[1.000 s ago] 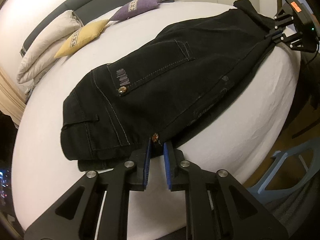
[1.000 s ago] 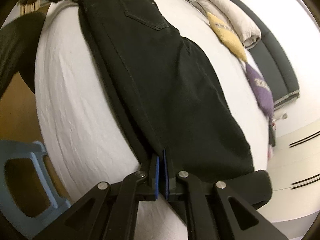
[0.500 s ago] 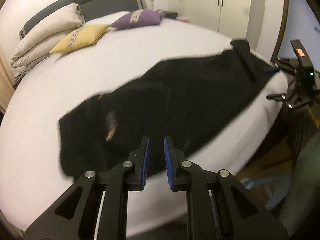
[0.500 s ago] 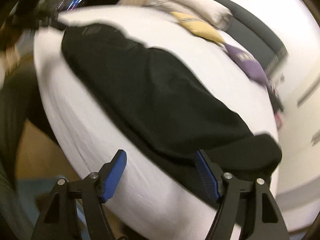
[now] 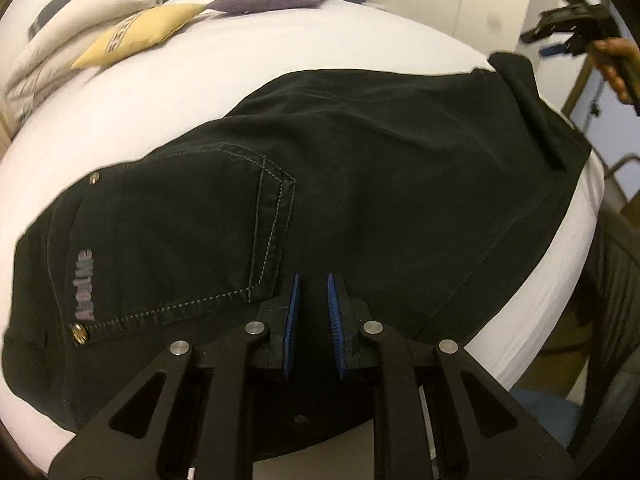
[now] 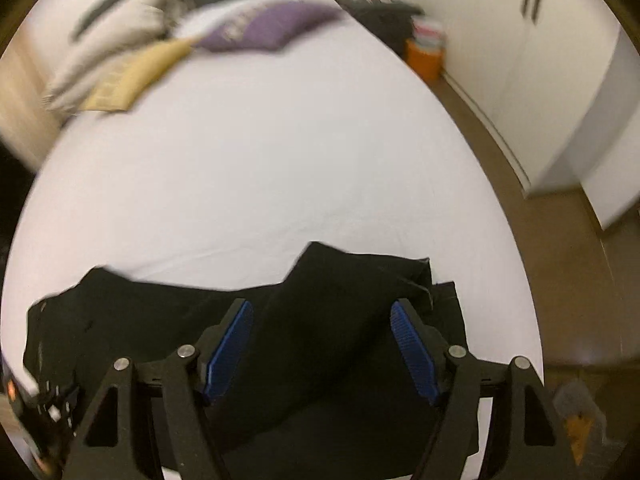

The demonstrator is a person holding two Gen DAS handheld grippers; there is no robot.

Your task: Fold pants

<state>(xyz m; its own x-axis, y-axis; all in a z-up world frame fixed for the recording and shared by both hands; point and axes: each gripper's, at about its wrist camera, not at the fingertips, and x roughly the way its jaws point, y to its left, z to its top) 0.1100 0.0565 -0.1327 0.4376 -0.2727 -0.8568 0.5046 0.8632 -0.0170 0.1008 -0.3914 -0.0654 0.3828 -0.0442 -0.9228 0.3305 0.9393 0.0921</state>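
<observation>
Pants (image 5: pixel 360 184) lie flat along the near edge of the bed (image 5: pixel 280 60), waist end to the left in the left wrist view, leg ends to the right. Back pocket (image 5: pixel 224 232) faces up. Two cushions (image 5: pixel 136 32) rest at the far left of the bed, before the folded bedding (image 5: pixel 80 20). Wardrobe doors (image 6: pixel 520 40) stand right of the bed. The small items by them (image 6: pixel 426 46) are too blurred to identify.
</observation>
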